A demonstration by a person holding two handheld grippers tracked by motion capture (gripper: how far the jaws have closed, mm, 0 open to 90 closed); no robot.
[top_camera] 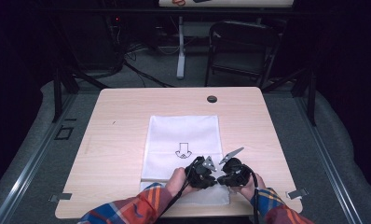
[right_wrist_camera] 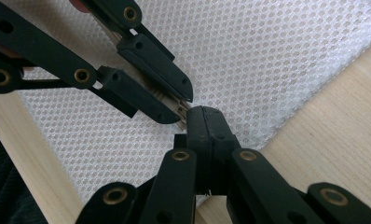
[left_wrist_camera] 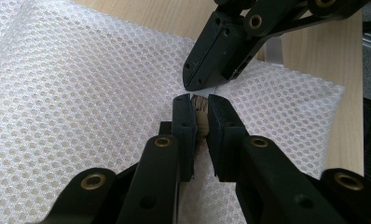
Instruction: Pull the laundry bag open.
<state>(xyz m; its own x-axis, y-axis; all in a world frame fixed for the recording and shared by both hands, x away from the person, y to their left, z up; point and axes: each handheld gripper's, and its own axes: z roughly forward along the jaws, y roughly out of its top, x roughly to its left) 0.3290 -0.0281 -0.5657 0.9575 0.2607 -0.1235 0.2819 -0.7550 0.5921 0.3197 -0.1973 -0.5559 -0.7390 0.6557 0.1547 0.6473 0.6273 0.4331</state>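
Both grippers meet over a white mesh bag (top_camera: 183,140): the left gripper (left_wrist_camera: 200,103) pinches a small tan tab, the right gripper (right_wrist_camera: 206,114) is clamped shut; the bag looks light, limp, best gripped at an edge.

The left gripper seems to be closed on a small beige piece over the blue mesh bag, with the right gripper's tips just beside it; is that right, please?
Not quite: the mesh bag is white, as the left gripper view shows. The left gripper is closed on the small beige piece, with the right gripper just beside it.
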